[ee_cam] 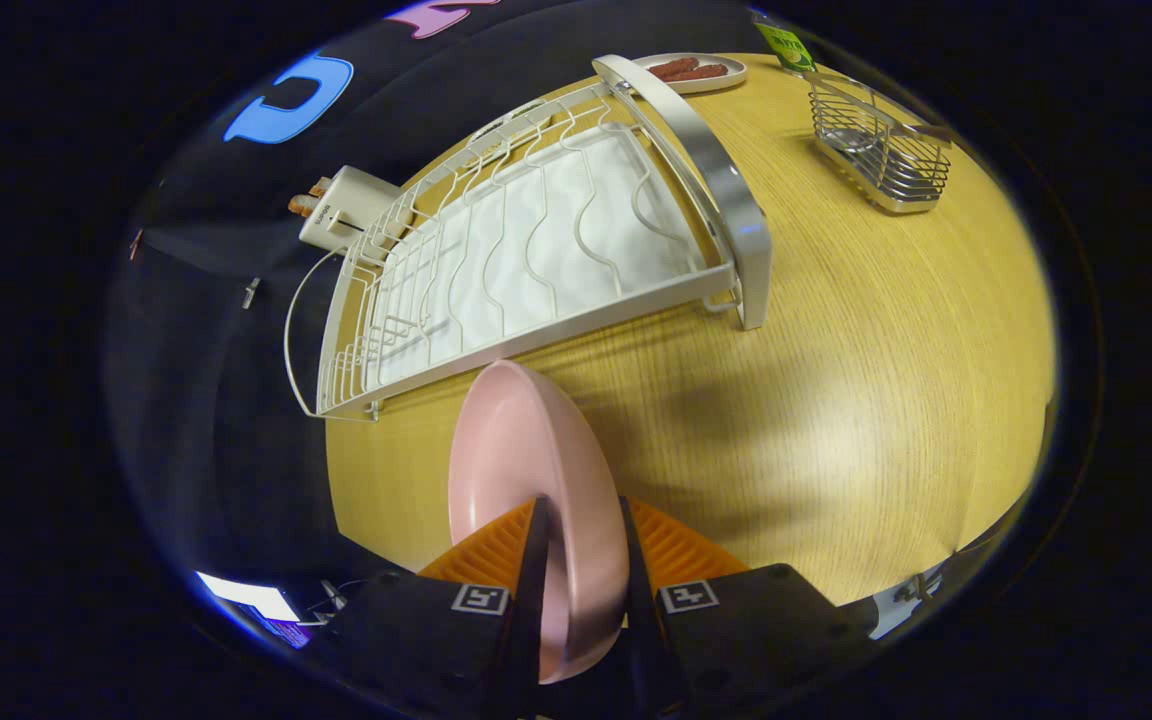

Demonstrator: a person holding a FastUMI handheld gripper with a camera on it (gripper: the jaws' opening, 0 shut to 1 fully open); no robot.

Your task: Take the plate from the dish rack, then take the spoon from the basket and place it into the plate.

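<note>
A pink plate (521, 470) stands on edge between my fingers, and my gripper (581, 520) is shut on its rim. The plate is held above the wooden table (836, 400), in front of the white wire dish rack (536, 240). The rack lies just beyond the plate and holds no dishes. A metal wire basket (881, 150) stands far beyond the fingers, on the right side of the table. I cannot make out a spoon inside it from here.
A white plate with sausages (696, 70) sits behind the rack's silver handle (711, 170). A white box-like device (346, 205) stands at the rack's far left corner. A green-labelled item (786, 42) is behind the basket. The table's left edge runs close to the rack.
</note>
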